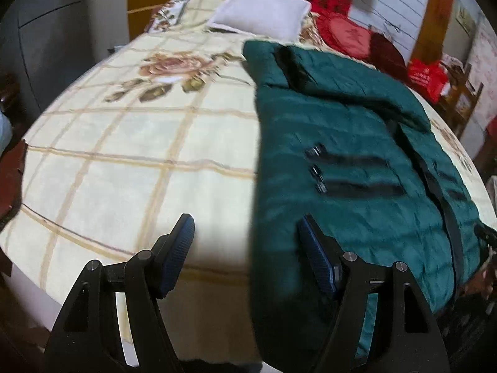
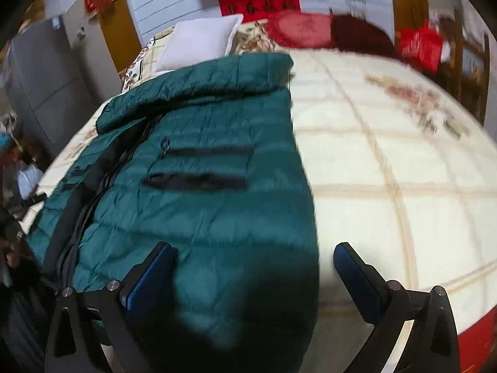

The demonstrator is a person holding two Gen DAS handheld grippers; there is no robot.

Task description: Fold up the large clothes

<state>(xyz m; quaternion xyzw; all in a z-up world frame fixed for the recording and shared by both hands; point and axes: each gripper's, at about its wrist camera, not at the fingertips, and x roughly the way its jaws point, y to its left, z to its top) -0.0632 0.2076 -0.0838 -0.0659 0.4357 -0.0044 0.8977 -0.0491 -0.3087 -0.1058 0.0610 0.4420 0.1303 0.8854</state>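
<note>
A dark green quilted puffer jacket [image 1: 348,168] lies flat on the bed, front up, with black zip pockets and a black centre zip; its sleeves are folded across the top. It also shows in the right wrist view [image 2: 198,192]. My left gripper [image 1: 245,233] is open and empty, straddling the jacket's left edge near the hem. My right gripper [image 2: 254,261] is open and empty, straddling the jacket's right edge near the hem. The hem itself hangs over the bed's front edge, partly hidden by the fingers.
The bed has a cream checked cover with rose prints [image 1: 124,143]. A white pillow [image 1: 264,9] and red cushions [image 1: 348,35] lie at the head. A red bag [image 2: 419,45] and a wooden chair stand at the right. A grey cabinet [image 2: 43,77] stands left.
</note>
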